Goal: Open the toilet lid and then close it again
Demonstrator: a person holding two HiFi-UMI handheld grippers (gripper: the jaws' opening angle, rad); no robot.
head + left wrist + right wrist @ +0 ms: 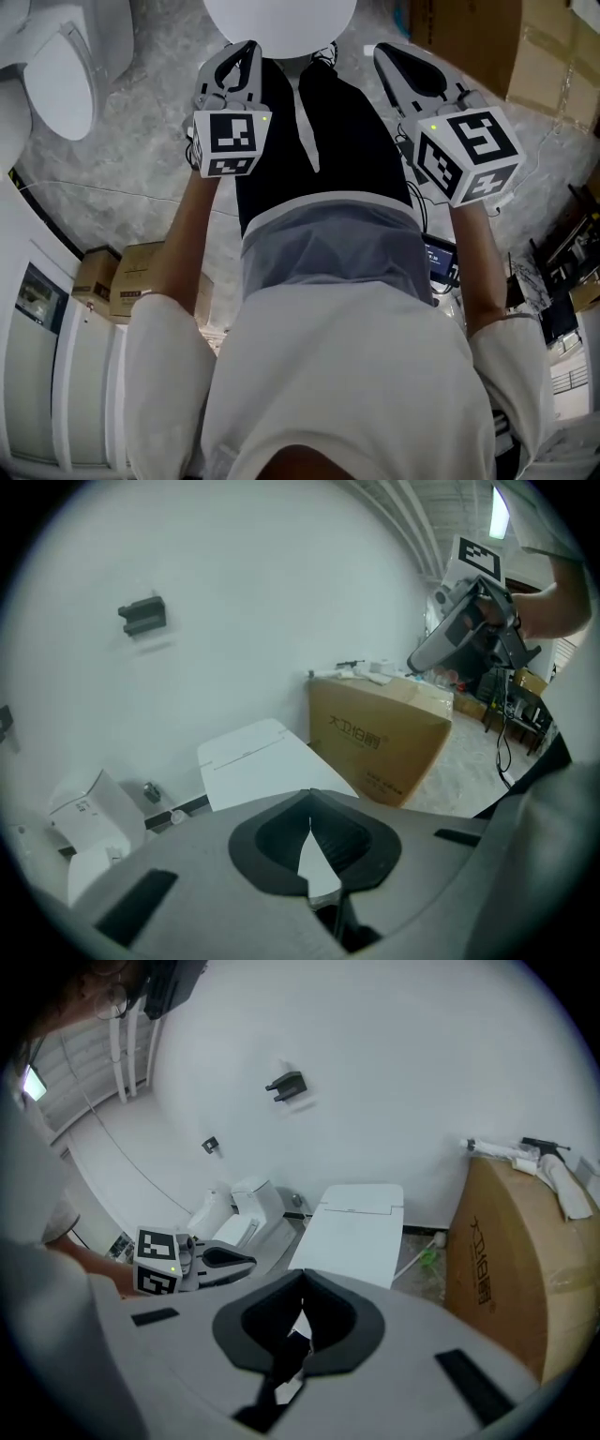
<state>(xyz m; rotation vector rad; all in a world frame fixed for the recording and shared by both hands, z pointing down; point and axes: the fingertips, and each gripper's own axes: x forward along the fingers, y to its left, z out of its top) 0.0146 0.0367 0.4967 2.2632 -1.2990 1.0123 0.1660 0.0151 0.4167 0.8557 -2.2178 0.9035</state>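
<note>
The toilet (354, 1227) is sitting lid-down against the white wall (394, 1072), with a cardboard box (511, 1260) standing just beside it. The left gripper (239, 67) and right gripper (410, 73) are hovering above it, jaws pressed together on nothing. Only the gripper views are showing the wall's black fitting (286, 1085). The head view is showing a grey marbled floor (141, 159).

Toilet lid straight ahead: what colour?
The toilet lid is plain white; right gripper view shows it best.

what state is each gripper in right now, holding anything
Left gripper: closed, holding nothing.
Right gripper: closed, holding nothing.
</note>
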